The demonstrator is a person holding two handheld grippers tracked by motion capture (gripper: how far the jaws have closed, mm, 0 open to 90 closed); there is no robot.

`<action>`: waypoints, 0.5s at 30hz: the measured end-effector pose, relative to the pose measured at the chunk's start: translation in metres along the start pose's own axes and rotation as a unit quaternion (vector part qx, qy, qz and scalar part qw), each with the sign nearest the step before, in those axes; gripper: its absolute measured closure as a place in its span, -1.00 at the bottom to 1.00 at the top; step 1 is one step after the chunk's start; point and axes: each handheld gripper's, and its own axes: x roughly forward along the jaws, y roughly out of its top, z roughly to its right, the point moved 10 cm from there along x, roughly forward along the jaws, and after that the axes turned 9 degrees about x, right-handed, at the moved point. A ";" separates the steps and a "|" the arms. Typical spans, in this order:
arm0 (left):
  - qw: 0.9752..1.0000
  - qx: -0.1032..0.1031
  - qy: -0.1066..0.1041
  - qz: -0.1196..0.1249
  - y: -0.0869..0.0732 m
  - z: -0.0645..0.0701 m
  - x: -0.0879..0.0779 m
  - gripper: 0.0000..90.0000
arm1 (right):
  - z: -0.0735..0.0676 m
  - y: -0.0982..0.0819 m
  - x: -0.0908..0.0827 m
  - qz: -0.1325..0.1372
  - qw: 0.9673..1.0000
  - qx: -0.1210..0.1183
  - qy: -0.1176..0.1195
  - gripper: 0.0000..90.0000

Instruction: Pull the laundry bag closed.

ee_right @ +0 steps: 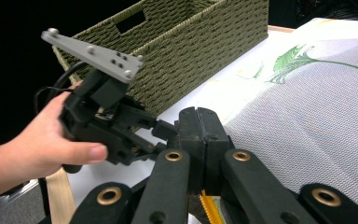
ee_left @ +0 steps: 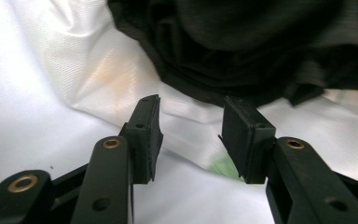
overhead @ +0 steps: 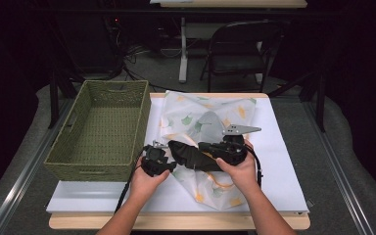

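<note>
The left gripper (ee_left: pixel 191 135) stands spread, nothing between its pads, just short of the black cloth (ee_left: pixel 261 46). That cloth lies on the leaf-printed sheet (overhead: pixel 196 110) on the counter (overhead: pixel 284 161). The right gripper (ee_right: pixel 200 140) is pressed together. The wicker basket (overhead: pixel 103 127) sits left.

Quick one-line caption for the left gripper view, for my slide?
Left gripper, jaws open, closing in on the black cloth lying on the white patterned sheet.

You have a wooden table (overhead: pixel 176 223) under a white sheet (overhead: pixel 284 161); on the sheet rest a woven basket (overhead: pixel 103 127) and a leaf-printed cloth (overhead: pixel 200 110).
</note>
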 end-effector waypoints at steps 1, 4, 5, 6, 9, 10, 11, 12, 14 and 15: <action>1.000 0.000 0.002 -0.002 0.000 -0.003 0.002 0.30 | 0.000 0.000 0.000 0.000 1.000 0.000 0.000 1.00; 1.000 -0.004 0.014 -0.004 0.001 -0.010 0.009 0.35 | 0.001 0.000 -0.001 0.000 1.000 0.001 -0.001 1.00; 1.000 -0.008 0.017 -0.004 0.001 -0.011 0.011 0.37 | 0.002 0.000 -0.001 0.001 1.000 0.001 -0.002 1.00; 1.000 -0.012 0.017 -0.003 0.001 -0.012 0.012 0.38 | 0.002 0.000 -0.001 0.002 1.000 0.003 -0.001 1.00; 1.000 -0.014 0.018 -0.005 0.002 -0.013 0.015 0.40 | 0.003 0.001 -0.002 0.003 1.000 0.002 -0.001 1.00; 1.000 -0.015 0.019 -0.005 0.002 -0.013 0.016 0.40 | 0.003 0.001 -0.002 0.003 1.000 0.002 -0.001 1.00; 1.000 -0.016 0.017 -0.005 0.002 -0.012 0.016 0.41 | 0.003 0.001 -0.002 0.003 1.000 0.003 -0.001 1.00; 1.000 -0.015 0.017 -0.005 0.002 -0.012 0.017 0.42 | 0.003 0.001 -0.002 0.003 1.000 0.003 -0.001 1.00; 1.000 -0.009 0.019 -0.008 0.001 -0.011 0.019 0.48 | 0.003 0.001 -0.002 0.003 1.000 0.004 -0.001 1.00; 1.000 -0.006 0.019 -0.007 0.002 -0.011 0.020 0.50 | 0.003 0.001 -0.002 0.003 1.000 0.003 -0.001 1.00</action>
